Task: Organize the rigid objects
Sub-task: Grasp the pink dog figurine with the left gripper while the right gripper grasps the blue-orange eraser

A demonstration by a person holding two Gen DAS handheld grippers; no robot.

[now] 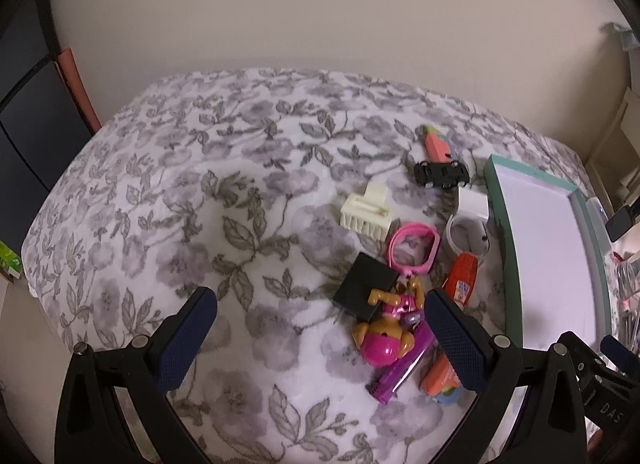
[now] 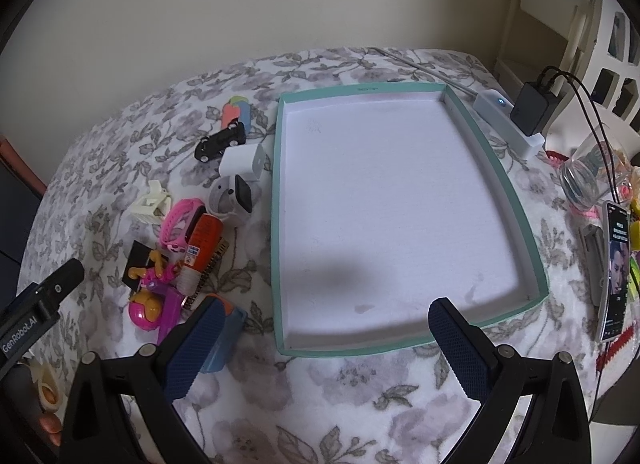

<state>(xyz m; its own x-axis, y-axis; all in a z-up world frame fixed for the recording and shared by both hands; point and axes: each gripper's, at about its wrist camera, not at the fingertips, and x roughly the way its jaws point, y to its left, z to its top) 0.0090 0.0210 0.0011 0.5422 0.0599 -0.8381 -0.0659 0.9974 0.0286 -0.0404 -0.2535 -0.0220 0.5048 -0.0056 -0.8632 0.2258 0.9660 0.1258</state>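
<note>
A teal-rimmed tray point(image 2: 500, 168) with a white floor lies on the floral blanket, and shows at the right in the left wrist view point(image 1: 505, 220). Left of it lies a heap of small things: a black toy car point(image 1: 442, 175), a cream hair claw point(image 1: 366, 212), a pink band point(image 1: 414, 250), a black square point(image 1: 366, 288), a pink and tan toy figure point(image 1: 386, 334), an orange bottle point(image 1: 462, 278) and a white charger block point(image 2: 243, 161). My left gripper point(image 1: 322, 338) is open above the blanket, left of the heap. My right gripper point(image 2: 328, 348) is open above the tray's near edge.
A white power strip point(image 2: 508, 120) with a black adapter point(image 2: 532, 110) lies beyond the tray's far right corner. A phone point(image 2: 614, 272) and a glass jar point(image 2: 588, 172) sit at the right. A wall rises behind the bed.
</note>
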